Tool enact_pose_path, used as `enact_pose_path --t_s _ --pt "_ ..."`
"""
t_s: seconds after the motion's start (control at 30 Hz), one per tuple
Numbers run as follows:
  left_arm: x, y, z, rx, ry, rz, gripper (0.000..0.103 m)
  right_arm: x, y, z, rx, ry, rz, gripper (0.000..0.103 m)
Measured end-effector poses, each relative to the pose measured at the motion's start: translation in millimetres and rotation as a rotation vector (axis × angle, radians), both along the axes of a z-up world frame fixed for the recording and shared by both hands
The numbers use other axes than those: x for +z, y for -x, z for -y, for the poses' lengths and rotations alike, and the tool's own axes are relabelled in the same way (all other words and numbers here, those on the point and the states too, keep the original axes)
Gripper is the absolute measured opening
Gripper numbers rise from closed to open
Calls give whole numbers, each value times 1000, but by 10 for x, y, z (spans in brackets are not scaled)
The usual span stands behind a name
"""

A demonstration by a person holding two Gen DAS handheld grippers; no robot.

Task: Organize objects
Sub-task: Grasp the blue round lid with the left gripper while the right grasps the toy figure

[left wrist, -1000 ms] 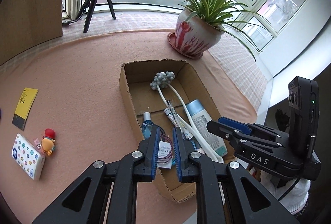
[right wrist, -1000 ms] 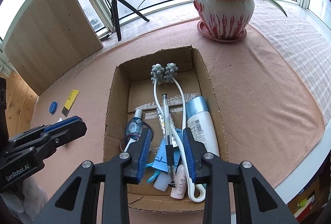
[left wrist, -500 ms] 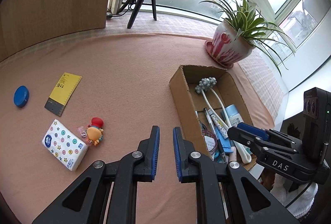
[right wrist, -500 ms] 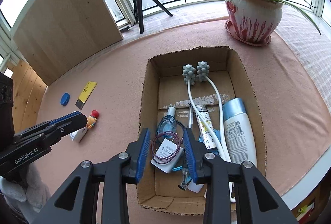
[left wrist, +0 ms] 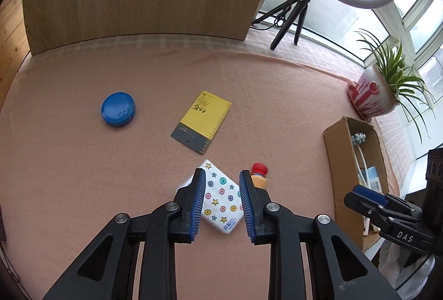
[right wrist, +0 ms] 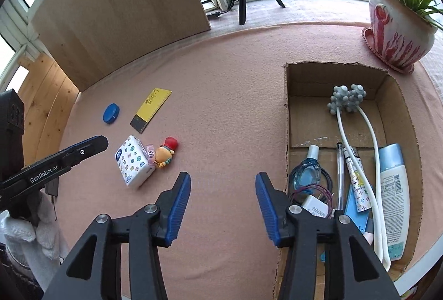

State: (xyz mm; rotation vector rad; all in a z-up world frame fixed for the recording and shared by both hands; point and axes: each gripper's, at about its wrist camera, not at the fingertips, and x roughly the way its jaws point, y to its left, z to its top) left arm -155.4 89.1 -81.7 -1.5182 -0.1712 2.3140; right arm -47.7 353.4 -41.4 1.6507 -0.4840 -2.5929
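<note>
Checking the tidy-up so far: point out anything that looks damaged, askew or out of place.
The cardboard box has ragged, torn top edges. Four things lie loose on the cloth outside it: tissue pack, toy keychain, yellow ruler card and blue round lid. Nothing is spilled.

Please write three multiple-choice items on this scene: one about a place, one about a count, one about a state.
1. Where does the white bottle lie?
A. inside the cardboard box
B. beside the blue lid
C. on the yellow ruler card

2. How many things lie loose on the pink cloth, outside the box?
A. two
B. four
C. six

3. How is the right claw?
A. shut on a pen
B. open, holding nothing
C. shut on the tissue pack

Key: 1 A, it rests along the box's right wall. 2 B, lid, card, tissue pack and crab toy. 3 B, only bare cloth shows between the pads.
</note>
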Motion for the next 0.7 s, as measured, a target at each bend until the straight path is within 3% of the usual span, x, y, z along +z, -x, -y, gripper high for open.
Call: enact_pose_path --t_s 0.1,0.17,0.23,0.37,0.4,0.7 --pt "-63 150 220 26 27 2 34 -97 153 130 7 54 33 46" --pt "-108 255 329 39 39 7 42 -179 267 216 9 87 62 48" --pt "-150 357 420 58 59 5 59 -261 383 296 6 118 90 49" --pt "-290 566 591 88 96 26 69 -445 631 443 -14 172 144 49" --pt "-335 622 625 94 104 36 75 -492 688 478 -21 174 157 49" --pt "-605 1009 711 122 155 55 77 -755 1029 813 -15 90 222 49"
